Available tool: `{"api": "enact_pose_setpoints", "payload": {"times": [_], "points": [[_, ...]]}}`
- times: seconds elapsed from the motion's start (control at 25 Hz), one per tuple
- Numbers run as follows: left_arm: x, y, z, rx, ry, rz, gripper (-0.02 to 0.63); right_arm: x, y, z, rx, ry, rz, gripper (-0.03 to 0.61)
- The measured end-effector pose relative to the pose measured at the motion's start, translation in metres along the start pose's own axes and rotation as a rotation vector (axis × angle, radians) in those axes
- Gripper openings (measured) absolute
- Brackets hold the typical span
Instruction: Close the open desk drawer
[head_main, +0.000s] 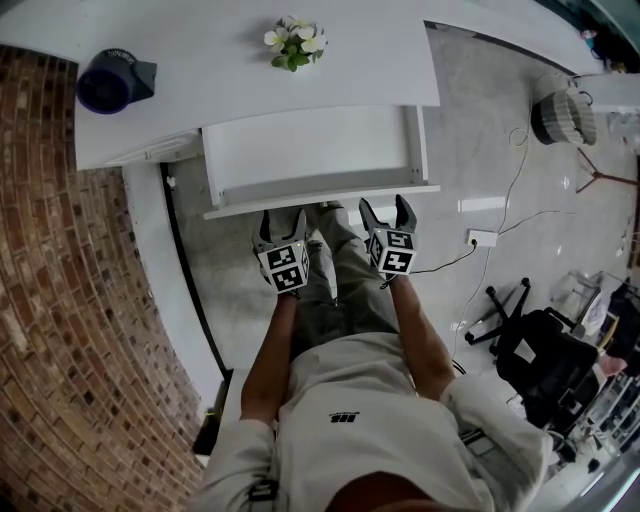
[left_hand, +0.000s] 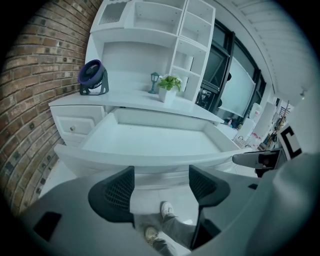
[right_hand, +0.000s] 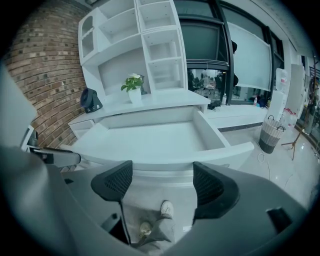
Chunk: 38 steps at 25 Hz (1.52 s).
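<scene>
The open desk drawer (head_main: 320, 200) sticks out from under the white desk (head_main: 200, 60) toward the person, and the desktop covers its rear part in the head view. The left gripper (head_main: 284, 218) and the right gripper (head_main: 384, 206) sit side by side just before its front rim, but no view settles whether either one touches it. In the left gripper view the left gripper (left_hand: 161, 175) has its jaws spread wide and clasps nothing, with only the drawer front (left_hand: 150, 162) and the person's shoes (left_hand: 167, 210) showing through the gap. The right gripper (right_hand: 162, 172) is likewise released, its jaws apart before the same front. The grippers' own bodies cut off the lower part of both gripper views. By count there are two grippers, one pulled-out drawer, one small shut drawer with a knob (left_hand: 75, 127) at the desk's left, one dark fan (head_main: 112, 80), one potted plant (head_main: 295, 42) on the desktop and two shoes. A brick wall (head_main: 60, 300) stands at the left.
</scene>
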<state>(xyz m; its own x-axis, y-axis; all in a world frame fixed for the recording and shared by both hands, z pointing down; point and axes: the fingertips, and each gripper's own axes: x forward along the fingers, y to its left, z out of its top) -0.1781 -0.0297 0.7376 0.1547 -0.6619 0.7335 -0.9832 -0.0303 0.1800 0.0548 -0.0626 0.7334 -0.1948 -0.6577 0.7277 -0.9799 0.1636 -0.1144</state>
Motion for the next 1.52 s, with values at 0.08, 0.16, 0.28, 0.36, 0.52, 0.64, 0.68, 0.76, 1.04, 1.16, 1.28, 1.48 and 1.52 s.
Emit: {"api": "enact_pose_setpoints", "payload": {"times": [0.08, 0.16, 0.28, 0.36, 0.52, 0.64, 0.68, 0.76, 1.04, 1.16, 1.28, 1.48, 1.52], "points": [[0.004, 0.001, 0.004, 0.000, 0.002, 0.004, 0.354, 0.004, 0.000, 0.004, 0.003, 0.000, 0.000, 0.364], [0.007, 0.001, 0.007, -0.001, 0.005, 0.006, 0.354, 0.006, -0.001, 0.007, 0.004, 0.000, -0.001, 0.364], [0.010, 0.002, 0.011, -0.004, 0.007, 0.008, 0.354, 0.010, -0.001, 0.011, 0.010, 0.003, 0.000, 0.364], [0.012, 0.003, 0.015, -0.005, 0.009, 0.010, 0.354, 0.012, -0.001, 0.014, 0.009, 0.006, 0.001, 0.364], [0.017, 0.005, 0.020, -0.007, 0.012, 0.009, 0.353, 0.017, -0.001, 0.020, 0.008, 0.007, 0.004, 0.364], [0.020, 0.005, 0.025, -0.007, 0.011, 0.009, 0.353, 0.021, -0.002, 0.024, 0.009, 0.008, 0.005, 0.364], [0.021, 0.005, 0.026, -0.009, 0.010, 0.010, 0.353, 0.022, -0.002, 0.025, 0.009, 0.009, 0.006, 0.364], [0.023, 0.005, 0.029, -0.011, 0.008, 0.012, 0.351, 0.023, -0.002, 0.027, 0.007, 0.010, 0.008, 0.364], [0.029, 0.007, 0.035, -0.013, 0.008, 0.020, 0.351, 0.029, -0.003, 0.033, 0.003, 0.015, 0.014, 0.364], [0.031, 0.008, 0.038, -0.017, 0.008, 0.023, 0.351, 0.032, -0.002, 0.037, 0.001, 0.015, 0.018, 0.364], [0.034, 0.009, 0.041, -0.019, 0.006, 0.024, 0.351, 0.035, -0.003, 0.040, -0.002, 0.016, 0.018, 0.364], [0.039, 0.011, 0.048, -0.011, 0.004, 0.021, 0.348, 0.040, -0.002, 0.047, -0.003, 0.016, 0.019, 0.362], [0.040, 0.011, 0.050, -0.011, 0.004, 0.020, 0.347, 0.041, -0.002, 0.048, -0.004, 0.016, 0.019, 0.362]]}}
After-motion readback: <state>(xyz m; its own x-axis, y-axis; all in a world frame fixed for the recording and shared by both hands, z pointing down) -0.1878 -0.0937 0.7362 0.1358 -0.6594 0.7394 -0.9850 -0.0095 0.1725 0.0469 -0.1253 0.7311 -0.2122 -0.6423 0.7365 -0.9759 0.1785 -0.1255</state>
